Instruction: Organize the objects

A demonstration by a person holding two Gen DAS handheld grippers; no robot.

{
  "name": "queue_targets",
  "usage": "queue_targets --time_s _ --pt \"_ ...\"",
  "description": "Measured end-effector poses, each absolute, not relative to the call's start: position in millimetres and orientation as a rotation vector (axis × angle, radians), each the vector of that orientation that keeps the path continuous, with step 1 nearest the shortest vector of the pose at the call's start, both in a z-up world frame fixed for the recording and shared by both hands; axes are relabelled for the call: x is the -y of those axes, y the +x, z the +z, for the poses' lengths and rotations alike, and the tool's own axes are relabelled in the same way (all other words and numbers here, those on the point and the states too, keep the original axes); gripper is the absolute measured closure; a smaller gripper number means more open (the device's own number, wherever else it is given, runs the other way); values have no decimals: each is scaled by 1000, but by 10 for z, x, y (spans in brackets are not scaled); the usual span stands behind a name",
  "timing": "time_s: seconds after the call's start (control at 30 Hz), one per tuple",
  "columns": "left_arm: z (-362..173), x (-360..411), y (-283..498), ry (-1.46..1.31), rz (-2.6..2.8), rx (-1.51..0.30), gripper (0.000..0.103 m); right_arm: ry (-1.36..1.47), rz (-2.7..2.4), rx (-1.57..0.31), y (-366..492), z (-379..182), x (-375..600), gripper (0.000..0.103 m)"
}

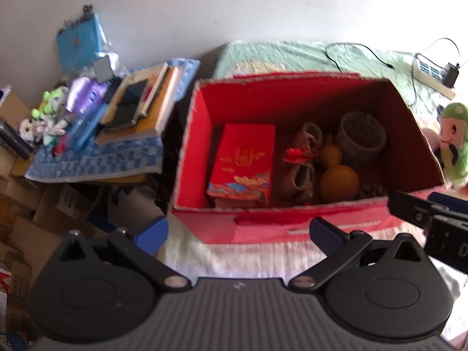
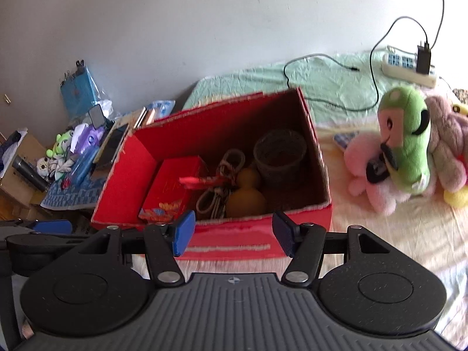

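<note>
Left wrist view: left gripper [image 1: 238, 231] jaws wide, nothing between them. Red box [image 1: 292, 228] just ahead of the tips, already holding a red packet [image 1: 244, 161], gourd [image 1: 337, 175] and woven basket [image 1: 361, 140].

Right wrist view: right gripper [image 2: 234, 234] spread wide, empty, box directly beyond the tips. Plush toys [image 2: 409, 149] well right of the jaws on the bed, not yet boxed. Looks partly done.

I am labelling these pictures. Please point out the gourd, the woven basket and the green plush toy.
gourd [image 1: 339, 180]: left wrist view, on its big lower bulb.
woven basket [image 2: 279, 159]: right wrist view, on its front wall, below the rim.
green plush toy [image 2: 409, 146]: right wrist view, on its green body.
</note>
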State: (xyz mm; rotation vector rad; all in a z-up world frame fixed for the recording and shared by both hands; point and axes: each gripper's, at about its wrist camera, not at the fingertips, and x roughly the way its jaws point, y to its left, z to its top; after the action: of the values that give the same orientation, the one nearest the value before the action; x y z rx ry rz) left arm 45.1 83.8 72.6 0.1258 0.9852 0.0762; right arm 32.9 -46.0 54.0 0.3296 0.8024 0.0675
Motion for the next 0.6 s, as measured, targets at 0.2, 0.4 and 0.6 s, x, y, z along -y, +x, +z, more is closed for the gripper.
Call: queue_targets --time_s 0.2,0.4,0.6 --pt "810 -795 580 125 75 -949 0 341 39 -777 419 563 570 41" --pt "853 -732 751 132 88 -899 0 347 3 -738 542 578 647 41" --pt "773 -698 839 150 84 -896 0 357 -7 -722 624 535 672 41"
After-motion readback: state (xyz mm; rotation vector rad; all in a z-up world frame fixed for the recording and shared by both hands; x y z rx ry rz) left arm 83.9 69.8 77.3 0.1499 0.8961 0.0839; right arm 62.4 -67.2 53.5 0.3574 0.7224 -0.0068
